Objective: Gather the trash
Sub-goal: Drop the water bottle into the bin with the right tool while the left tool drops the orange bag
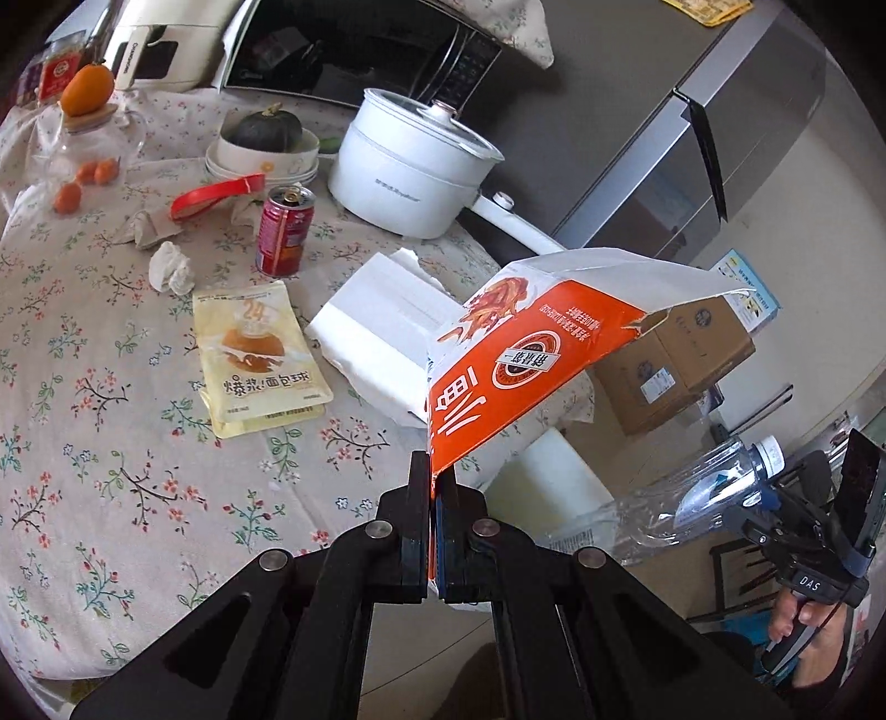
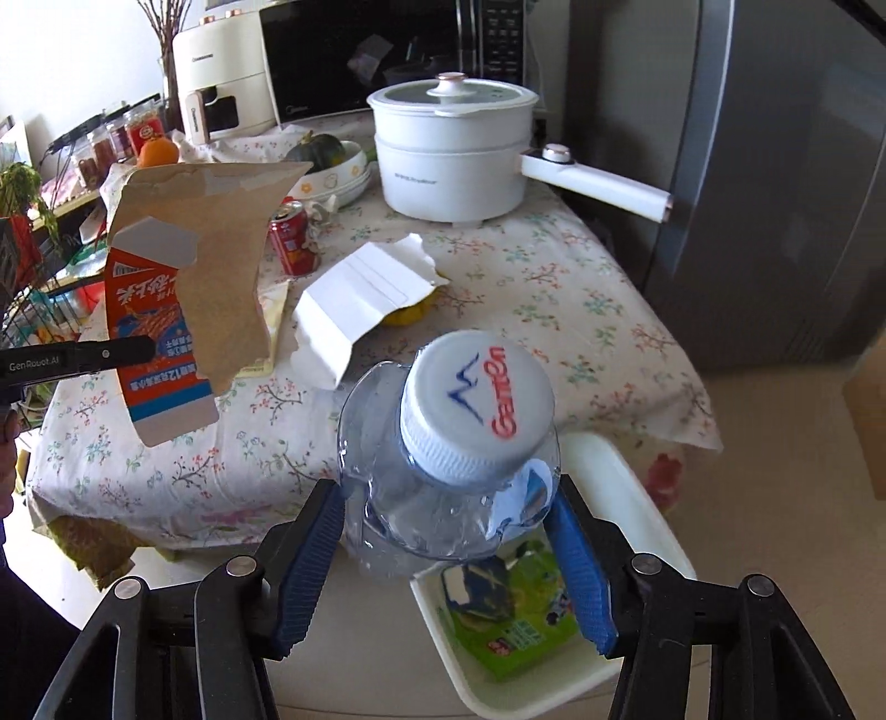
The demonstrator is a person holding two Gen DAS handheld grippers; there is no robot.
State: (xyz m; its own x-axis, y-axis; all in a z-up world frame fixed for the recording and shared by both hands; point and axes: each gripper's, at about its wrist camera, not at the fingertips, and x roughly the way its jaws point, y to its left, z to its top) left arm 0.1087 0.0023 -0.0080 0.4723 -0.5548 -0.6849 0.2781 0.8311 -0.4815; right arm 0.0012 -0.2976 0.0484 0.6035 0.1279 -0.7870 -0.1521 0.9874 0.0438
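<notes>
My left gripper [image 1: 434,487] is shut on a torn orange and white carton [image 1: 531,354] and holds it in the air past the table's near edge; the carton also shows in the right wrist view [image 2: 183,310]. My right gripper [image 2: 448,515] is shut on a clear plastic bottle [image 2: 443,498] with a white cap [image 2: 479,407], held above a white bin [image 2: 637,498] on the floor. The bottle shows in the left wrist view [image 1: 692,498]. The bin holds a green wrapper [image 2: 515,631]. On the table lie a red can [image 1: 282,230], a yellow snack bag [image 1: 260,354], a crumpled tissue [image 1: 171,268] and a torn white box [image 1: 382,332].
A white electric pot [image 1: 412,166] with a long handle stands at the table's far side, beside a bowl with a squash [image 1: 266,138]. A microwave [image 1: 360,50] and a grey fridge [image 2: 775,166] stand behind. A cardboard box [image 1: 675,371] sits on the floor.
</notes>
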